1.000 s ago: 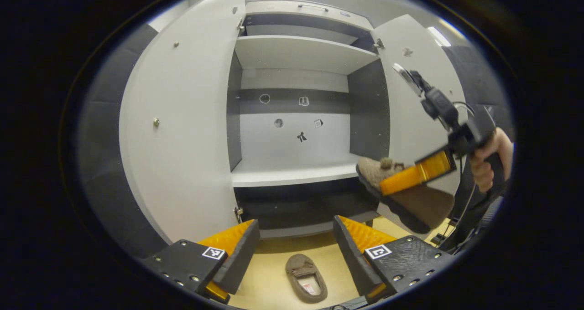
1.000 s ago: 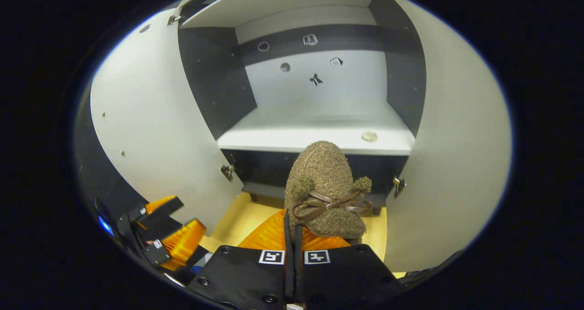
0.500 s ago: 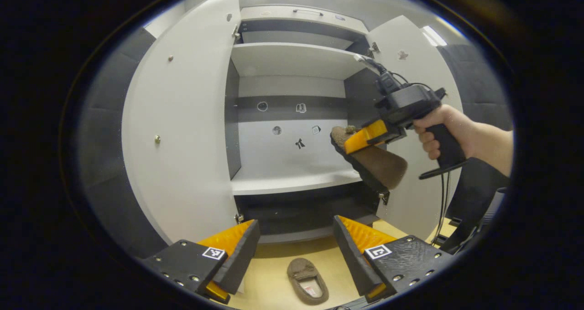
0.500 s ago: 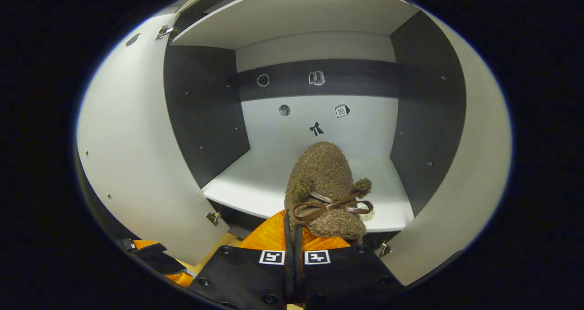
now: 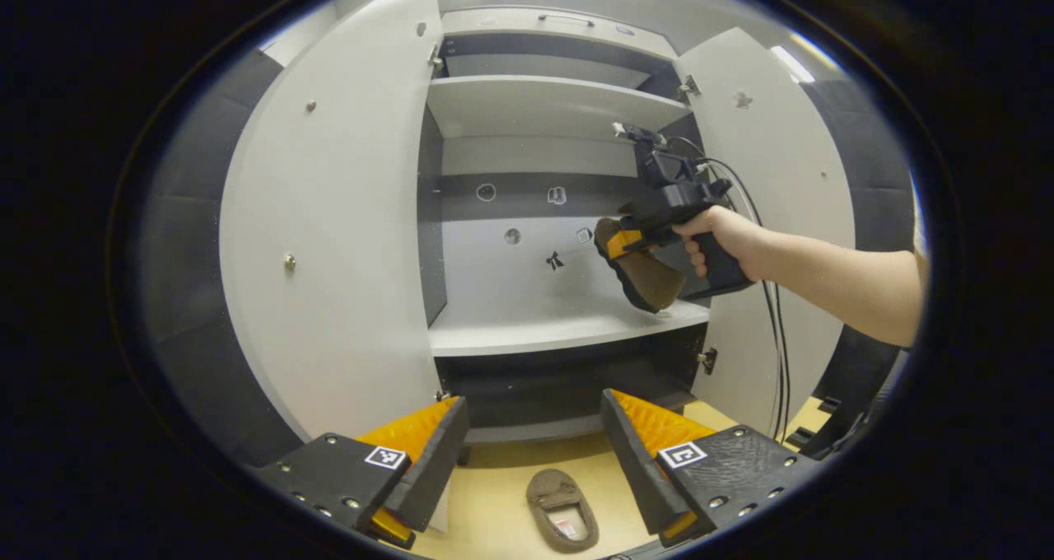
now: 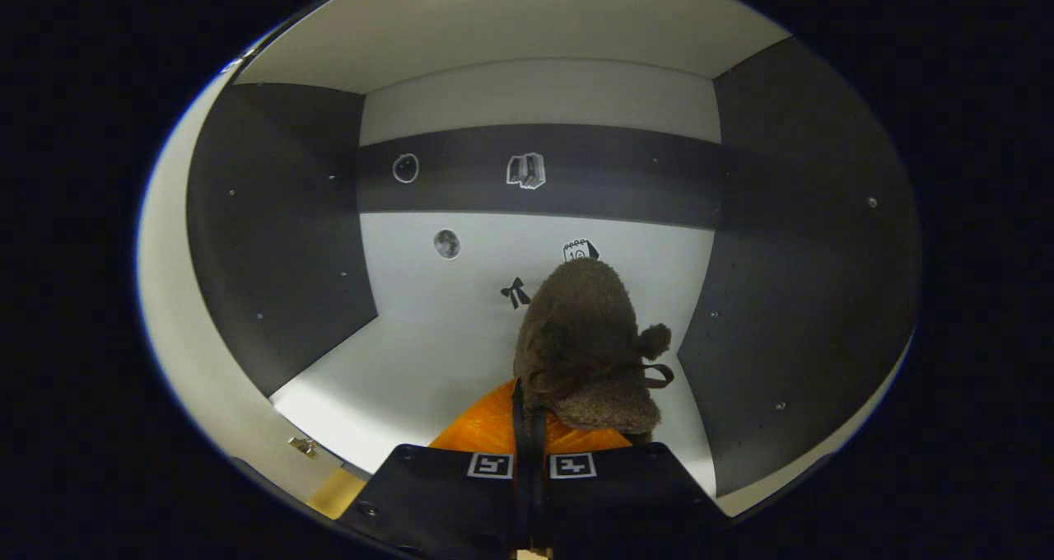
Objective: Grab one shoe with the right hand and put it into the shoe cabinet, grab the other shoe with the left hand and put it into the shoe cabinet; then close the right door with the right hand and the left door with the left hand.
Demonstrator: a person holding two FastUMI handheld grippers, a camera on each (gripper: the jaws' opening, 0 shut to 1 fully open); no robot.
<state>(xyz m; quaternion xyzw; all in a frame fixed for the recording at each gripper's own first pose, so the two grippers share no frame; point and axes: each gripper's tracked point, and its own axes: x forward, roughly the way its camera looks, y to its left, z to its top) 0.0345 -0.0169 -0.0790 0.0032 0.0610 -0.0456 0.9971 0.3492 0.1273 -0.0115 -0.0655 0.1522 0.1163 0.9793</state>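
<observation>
Now | right gripper (image 6: 527,428) clamps brown shoe (image 6: 585,338) above cabinet shelf (image 6: 395,379) | left gripper (image 5: 535,453) spread.

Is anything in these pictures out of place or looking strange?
Nothing is damaged or spilled. One brown slipper lies on the floor before the shoe cabinet, not yet stored. The right gripper holds the other slipper over the middle shelf.

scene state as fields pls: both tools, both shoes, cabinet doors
right tool: shut on the brown shoe, held above the middle shelf inside the cabinet, not yet set down
left tool: open, holding nothing, low in front of the cabinet
second shoe: on the floor, between the left tool's fingers in the left gripper view
left door: open
right door: open
task stage: first shoe being placed
</observation>
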